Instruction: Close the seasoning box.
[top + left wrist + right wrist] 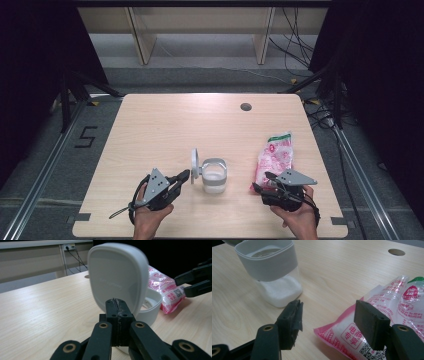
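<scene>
The left tool point(184, 176), in the lower left of the high view, is sitting with its jaws pressed together, tips just beside the upright white oval plastic lid point(194, 165) of a clear square container with a grey collar point(214, 175); whether they are pinching the lid's edge cannot be told. The container is standing on the pale wooden surface point(165, 125) at lower centre, holding white granules point(280, 290) in its base. In the left gripper view the lid point(117, 275) is rising directly behind the closed jaws. The right tool point(263, 181), at lower right, is resting with jaws apart over the near end of a pink-and-clear plastic bag of white grains point(274, 156), not clamping it.
</scene>
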The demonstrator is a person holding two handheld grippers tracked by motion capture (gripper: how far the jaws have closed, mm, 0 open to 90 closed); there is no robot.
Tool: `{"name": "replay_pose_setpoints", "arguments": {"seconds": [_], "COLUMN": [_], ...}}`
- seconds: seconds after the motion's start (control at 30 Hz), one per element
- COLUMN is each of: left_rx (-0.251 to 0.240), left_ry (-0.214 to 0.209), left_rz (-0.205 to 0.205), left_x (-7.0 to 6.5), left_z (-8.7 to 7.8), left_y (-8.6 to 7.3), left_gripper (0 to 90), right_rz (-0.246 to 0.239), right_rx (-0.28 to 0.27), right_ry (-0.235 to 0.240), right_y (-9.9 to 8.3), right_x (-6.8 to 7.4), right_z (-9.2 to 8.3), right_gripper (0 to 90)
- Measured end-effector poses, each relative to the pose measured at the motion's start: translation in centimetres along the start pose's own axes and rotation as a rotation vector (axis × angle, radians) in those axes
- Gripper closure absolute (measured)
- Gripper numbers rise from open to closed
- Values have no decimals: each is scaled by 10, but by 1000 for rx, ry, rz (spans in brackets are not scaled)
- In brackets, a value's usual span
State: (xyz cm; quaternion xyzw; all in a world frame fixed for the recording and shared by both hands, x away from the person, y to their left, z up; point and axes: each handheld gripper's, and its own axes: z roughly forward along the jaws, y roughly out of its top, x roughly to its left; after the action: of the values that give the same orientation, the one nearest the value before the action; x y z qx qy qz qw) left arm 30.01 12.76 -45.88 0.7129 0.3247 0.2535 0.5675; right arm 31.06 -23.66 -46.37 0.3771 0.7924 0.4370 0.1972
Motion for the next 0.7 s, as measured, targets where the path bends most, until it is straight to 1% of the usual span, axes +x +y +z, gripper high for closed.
{"name": "replay_pose_setpoints", "arguments": {"seconds": [0.03, 0.07, 0.1, 0.17, 0.2, 0.23, 0.3, 0.33, 0.37, 0.4, 0.43, 0.47, 0.5, 0.53, 0.57, 0.6, 0.63, 0.67, 0.7], "left_rx": [14, 12, 10, 13, 13, 1, 0, 6, 2, 2, -10, 2, 1, 1, 0, -3, -3, -3, -4], "left_ry": [1, 2, 1, 2, 0, -6, -12, -6, -5, -8, -14, -10, -11, -13, -16, -15, -15, -21, -19], "left_rz": [14, 13, 18, 12, 27, 18, 11, 14, 3, 14, 8, 18, 15, 17, 25, 15, 6, 27, 20], "left_x": [-1, -1, -1, -2, -1, -2, -1, -2, -3, -3, -3, -4, -5, -5, -5, -6, -7, -7, -8], "left_z": [0, 1, 1, 2, 2, 4, 5, 4, 5, 5, 7, 7, 7, 8, 8, 8, 9, 9, 10], "left_y": [3, 4, 5, 6, 7, 7, 8, 9, 9, 10, 10, 11, 11, 11, 12, 12, 13, 14, 14], "left_gripper": [892, 892, 892, 892, 892, 892, 892, 892, 892, 892, 892, 892, 892, 892, 892, 892, 892, 892, 892], "right_rz": [4, -12, -4, -16, -7, -26, 5, -17, 2, -28, -26, -18, -25, 18, 20, 9, -5, -3, -20], "right_rx": [1, -3, -2, -4, -4, -13, -7, 1, 1, -7, -2, 3, -5, 22, 9, -1, 1, 5, 3], "right_ry": [10, 16, 10, 15, 20, 3, 15, 21, 25, 17, 12, 32, 38, 25, 30, 22, 29, 21, 23], "right_y": [0, 0, 0, 0, 0, 0, -1, -1, -1, -1, -2, -2, -2, -3, -2, -2, -3, -3, -3], "right_x": [1, 0, 1, 2, 3, 3, 6, 5, 7, 6, 6, 8, 8, 11, 12, 11, 11, 11, 10], "right_z": [0, 1, 1, 1, 1, 1, 1, 1, 1, 1, 0, 1, 2, -1, -1, 0, 0, -1, -1], "right_gripper": [394, 394, 394, 395, 395, 396, 401, 402, 401, 401, 401, 401, 401, 402, 402, 402, 401, 402, 403]}}
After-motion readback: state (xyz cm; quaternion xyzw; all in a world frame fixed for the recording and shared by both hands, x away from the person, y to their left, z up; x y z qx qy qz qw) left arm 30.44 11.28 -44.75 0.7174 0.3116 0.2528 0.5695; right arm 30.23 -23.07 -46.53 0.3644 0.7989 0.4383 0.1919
